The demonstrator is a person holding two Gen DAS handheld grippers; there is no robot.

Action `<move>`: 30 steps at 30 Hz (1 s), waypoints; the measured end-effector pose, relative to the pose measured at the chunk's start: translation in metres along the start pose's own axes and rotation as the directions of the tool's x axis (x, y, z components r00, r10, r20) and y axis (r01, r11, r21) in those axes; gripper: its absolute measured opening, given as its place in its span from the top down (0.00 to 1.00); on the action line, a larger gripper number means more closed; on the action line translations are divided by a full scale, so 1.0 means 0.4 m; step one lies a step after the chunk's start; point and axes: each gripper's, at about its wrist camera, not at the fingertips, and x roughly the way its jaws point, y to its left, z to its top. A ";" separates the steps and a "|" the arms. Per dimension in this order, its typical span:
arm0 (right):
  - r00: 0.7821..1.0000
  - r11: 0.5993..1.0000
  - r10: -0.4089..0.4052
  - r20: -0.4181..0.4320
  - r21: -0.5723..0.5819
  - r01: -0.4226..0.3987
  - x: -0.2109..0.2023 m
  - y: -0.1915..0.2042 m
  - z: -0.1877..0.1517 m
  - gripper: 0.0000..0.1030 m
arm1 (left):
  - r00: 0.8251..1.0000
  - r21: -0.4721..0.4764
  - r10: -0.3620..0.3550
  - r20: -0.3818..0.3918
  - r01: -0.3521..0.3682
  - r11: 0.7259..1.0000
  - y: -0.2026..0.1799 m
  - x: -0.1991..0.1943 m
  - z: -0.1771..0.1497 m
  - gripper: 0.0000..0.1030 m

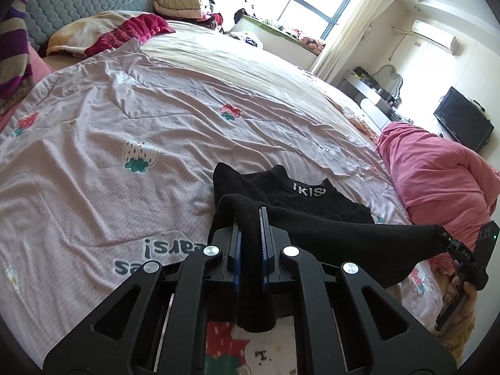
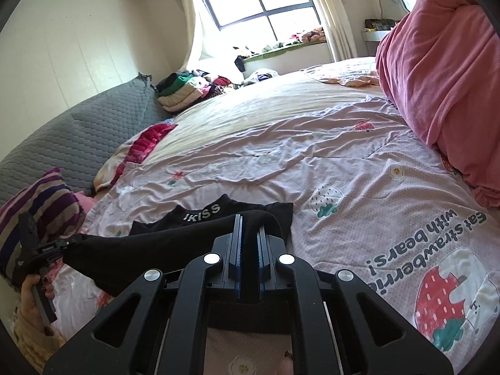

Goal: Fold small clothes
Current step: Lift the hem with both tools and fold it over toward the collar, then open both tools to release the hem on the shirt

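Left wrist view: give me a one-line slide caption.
Left gripper and right gripper both clamp the black garment, its lettered collar lying on the strawberry-print bedspread.

place: you are in a home bedroom | bed [image 1: 218, 72] with strawberry-print quilt [image 2: 359, 168] fills the view | quilted grey headboard [image 2: 72, 137] along its far edge | folded clothes stack [image 1: 181, 0] at the bed's far corner | pink duvet [image 2: 443, 62] bundled at one edge | curtained window [image 2: 259, 0] | wall air conditioner [image 1: 434, 36] | television [image 1: 462, 122]
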 end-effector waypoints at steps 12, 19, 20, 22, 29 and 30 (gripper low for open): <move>0.996 0.998 -0.055 -0.068 -0.025 0.054 0.132 -0.010 0.015 0.94 | 0.998 -0.008 0.033 -0.044 -0.034 0.999 0.036 0.099 0.018 0.97; 0.987 0.994 -0.103 -0.120 -0.049 0.098 0.221 -0.023 0.000 0.93 | 0.995 -0.008 0.058 -0.080 -0.058 0.998 0.058 0.167 0.021 0.97; 0.986 0.993 -0.109 -0.125 -0.049 0.104 0.230 -0.027 -0.004 0.93 | 0.995 -0.004 0.061 -0.082 -0.061 0.998 0.062 0.177 0.020 0.97; 0.984 0.993 -0.116 -0.136 -0.043 0.111 0.244 -0.039 -0.013 0.93 | 0.994 -0.010 0.064 -0.091 -0.065 0.998 0.068 0.193 0.019 0.96; 0.977 0.984 -0.175 -0.123 -0.061 0.169 0.253 -0.060 -0.029 0.62 | 0.993 -0.002 0.078 -0.091 -0.079 0.997 0.070 0.213 0.007 0.91; 0.978 0.984 -0.174 -0.119 -0.053 0.169 0.248 -0.064 -0.028 0.62 | 0.992 0.001 0.085 -0.090 -0.085 0.996 0.067 0.212 0.005 0.87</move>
